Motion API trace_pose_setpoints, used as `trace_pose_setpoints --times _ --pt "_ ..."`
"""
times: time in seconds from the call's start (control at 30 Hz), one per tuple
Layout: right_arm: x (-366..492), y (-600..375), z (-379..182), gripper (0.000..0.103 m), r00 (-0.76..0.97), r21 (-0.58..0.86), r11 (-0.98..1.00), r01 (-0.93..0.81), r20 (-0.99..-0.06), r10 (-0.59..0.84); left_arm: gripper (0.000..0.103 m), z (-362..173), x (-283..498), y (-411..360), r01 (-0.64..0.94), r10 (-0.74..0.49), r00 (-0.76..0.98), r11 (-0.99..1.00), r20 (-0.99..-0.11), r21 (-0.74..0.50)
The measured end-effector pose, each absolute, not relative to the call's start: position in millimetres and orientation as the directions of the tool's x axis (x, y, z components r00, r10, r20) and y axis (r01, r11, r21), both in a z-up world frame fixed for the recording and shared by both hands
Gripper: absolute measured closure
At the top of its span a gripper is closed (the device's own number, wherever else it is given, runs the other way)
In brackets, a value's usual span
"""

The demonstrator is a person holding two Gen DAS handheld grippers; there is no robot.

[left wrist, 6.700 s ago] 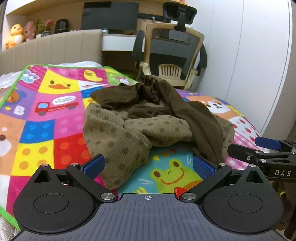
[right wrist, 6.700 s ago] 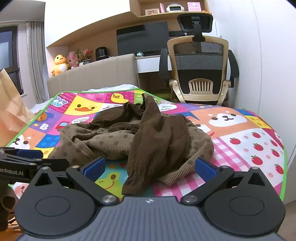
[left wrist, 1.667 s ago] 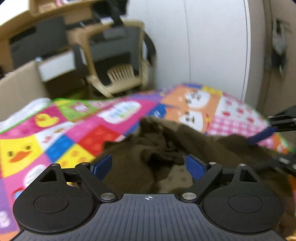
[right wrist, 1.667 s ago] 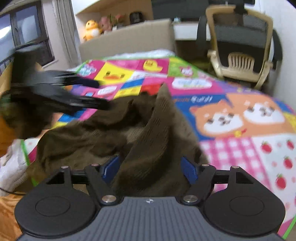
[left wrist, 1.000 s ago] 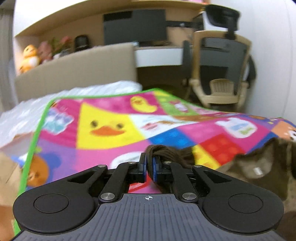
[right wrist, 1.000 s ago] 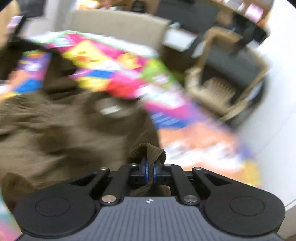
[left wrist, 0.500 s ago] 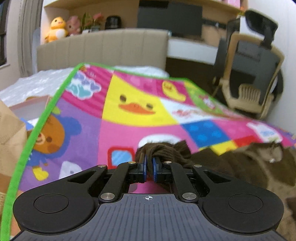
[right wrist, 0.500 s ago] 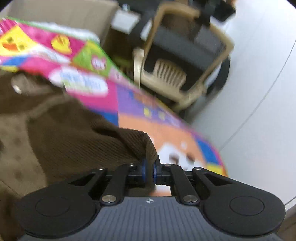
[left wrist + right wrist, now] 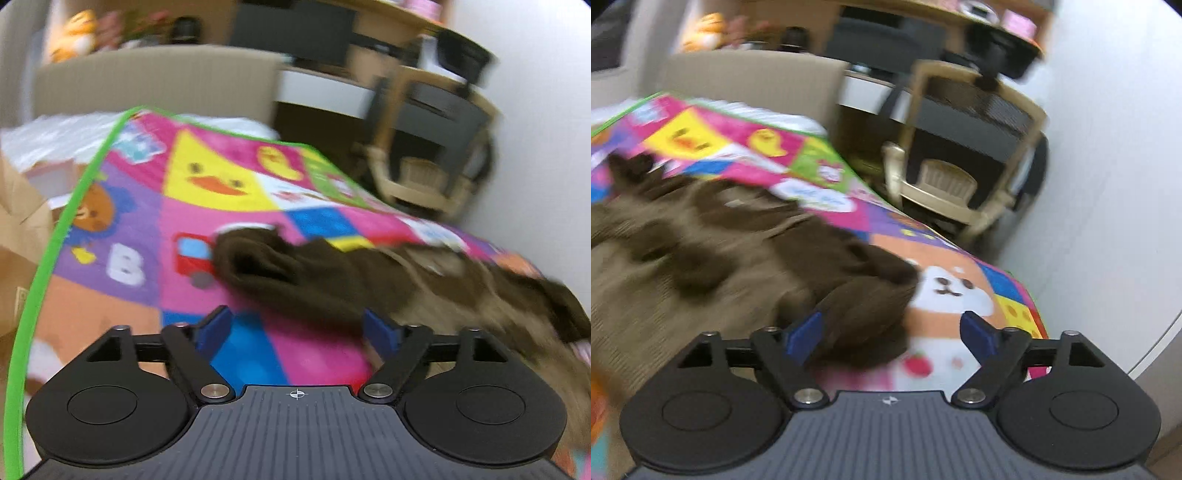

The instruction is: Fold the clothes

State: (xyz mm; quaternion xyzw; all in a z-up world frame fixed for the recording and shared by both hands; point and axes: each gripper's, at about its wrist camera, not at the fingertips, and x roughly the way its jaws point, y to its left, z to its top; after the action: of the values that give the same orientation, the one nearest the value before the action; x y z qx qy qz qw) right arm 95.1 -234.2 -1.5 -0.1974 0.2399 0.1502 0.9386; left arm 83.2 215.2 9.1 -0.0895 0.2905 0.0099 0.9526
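A brown garment (image 9: 369,280) with dotted tan panels lies spread across the colourful cartoon mat (image 9: 122,236). In the left wrist view its dark sleeve end (image 9: 255,258) rests on the mat just ahead of my left gripper (image 9: 297,330), which is open with nothing between its fingers. In the right wrist view the garment (image 9: 701,251) stretches off to the left. Its other dark sleeve end (image 9: 871,306) lies just ahead of my right gripper (image 9: 890,334), also open and holding nothing. Both views are motion-blurred.
The mat's green border (image 9: 55,236) runs down the left, with a brown paper bag (image 9: 18,236) beyond it. A beige headboard (image 9: 147,85) stands at the far end. An office chair (image 9: 967,158) and desk stand behind the bed by the white wall (image 9: 1108,147).
Both grippers were shut on the garment's sleeve ends half a second ago. Now both have opened, the sleeve ends lie on the mat, and the grippers have drawn back slightly.
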Motion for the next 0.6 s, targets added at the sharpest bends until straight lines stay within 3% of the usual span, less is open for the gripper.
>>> trace_pose_setpoints --times 0.07,0.13,0.2,0.33,0.4,0.47,0.5,0.6 --pt "64.4 -230.5 1.7 0.014 0.823 -0.263 0.869 -0.419 -0.515 0.241 0.009 14.1 62.1 191.2 0.015 -0.086 0.832 0.991 -0.547 -0.134" --pt "36.9 -227.4 1.8 0.003 0.775 -0.186 0.853 -0.488 -0.543 0.324 0.008 16.5 41.1 162.4 0.135 -0.176 0.816 0.984 -0.550 -0.115" --pt "18.7 -218.6 -6.3 0.003 0.715 -0.144 0.812 -0.565 -0.577 0.395 0.006 13.3 23.6 133.6 0.226 -0.234 0.791 0.970 -0.566 -0.086" --pt "-23.5 -179.3 -33.7 0.003 0.698 -0.309 0.686 -0.658 -0.592 0.403 0.005 0.6 -5.3 78.1 0.355 -0.287 0.739 0.935 -0.609 -0.009" --pt "-28.6 -167.2 -44.4 0.006 0.794 -0.470 0.674 -0.571 -0.527 0.305 0.005 -9.3 -11.8 57.3 0.393 -0.270 0.730 0.917 -0.628 0.062" --pt "-25.1 -166.3 -44.3 0.017 0.889 -0.571 0.706 -0.419 -0.416 0.192 0.005 -18.6 -16.6 43.2 0.404 -0.227 0.733 0.904 -0.641 0.142" --pt "-20.1 -171.4 -39.0 0.022 0.928 -0.589 0.741 -0.323 -0.350 0.126 0.005 -22.8 -18.1 39.4 0.399 -0.199 0.738 0.900 -0.645 0.178" --pt "-5.7 -206.7 -4.4 0.022 0.978 -0.488 0.870 -0.067 -0.206 -0.040 0.005 -27.5 -15.7 49.0 0.323 -0.096 0.759 0.915 -0.644 0.244"
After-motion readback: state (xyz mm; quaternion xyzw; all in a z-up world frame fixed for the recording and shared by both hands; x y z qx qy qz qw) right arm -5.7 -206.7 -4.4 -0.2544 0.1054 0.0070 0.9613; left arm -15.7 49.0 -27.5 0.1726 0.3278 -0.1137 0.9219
